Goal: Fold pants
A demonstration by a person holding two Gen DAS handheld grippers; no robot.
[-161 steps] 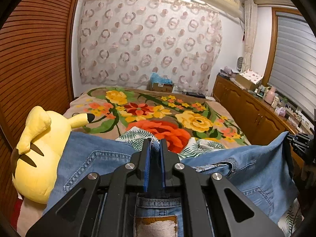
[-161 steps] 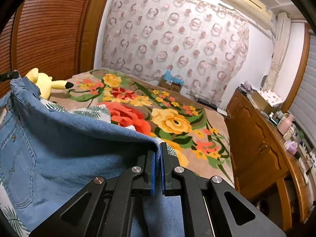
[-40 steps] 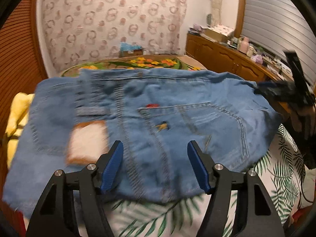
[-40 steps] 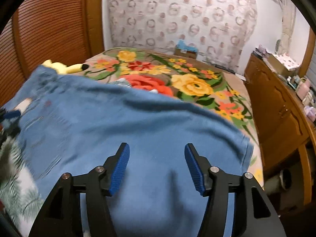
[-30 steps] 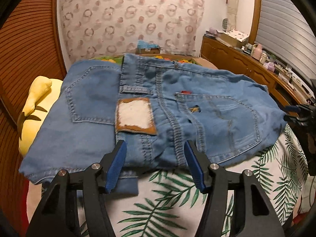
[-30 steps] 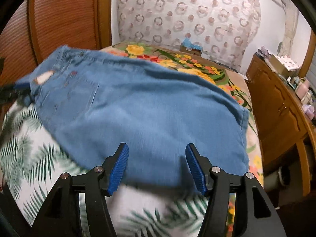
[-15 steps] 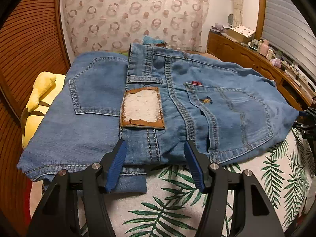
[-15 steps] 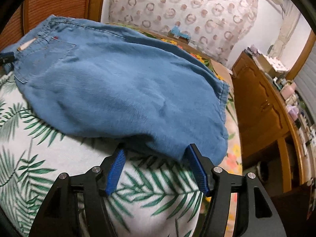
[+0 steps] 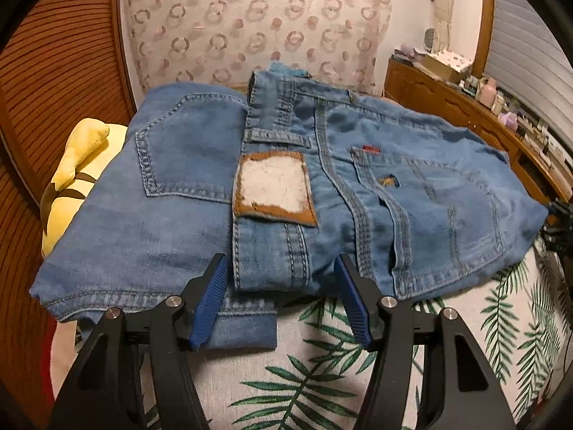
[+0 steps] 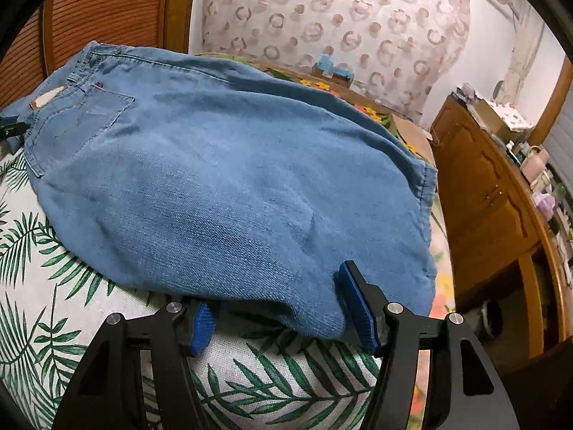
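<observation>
Blue jeans [image 9: 376, 186] lie folded on a bed sheet [image 9: 322, 376] with a green leaf print. Their back side is up, showing the pockets and a leather waist patch [image 9: 272, 186]. My left gripper [image 9: 281, 279] is open at the near edge of the waistband, which sits between its blue pads without touching them. In the right wrist view the folded leg end of the jeans [image 10: 232, 186] bulges over the sheet [image 10: 53, 286]. My right gripper [image 10: 277, 304] is open with the denim's near fold between its fingers, the left fingertip partly under the cloth.
A yellow plush toy [image 9: 71, 179] lies left of the jeans against a slatted wooden wall. A wooden sideboard [image 10: 483, 186] with small items runs along the right of the bed. A floral blanket [image 10: 369, 111] and a box [image 10: 331, 68] are behind the jeans.
Both grippers held the jeans up shut earlier, then let go; the jeans now lie on the bed. Over the last second the right gripper sank to the denim's near fold; the left barely moved.
</observation>
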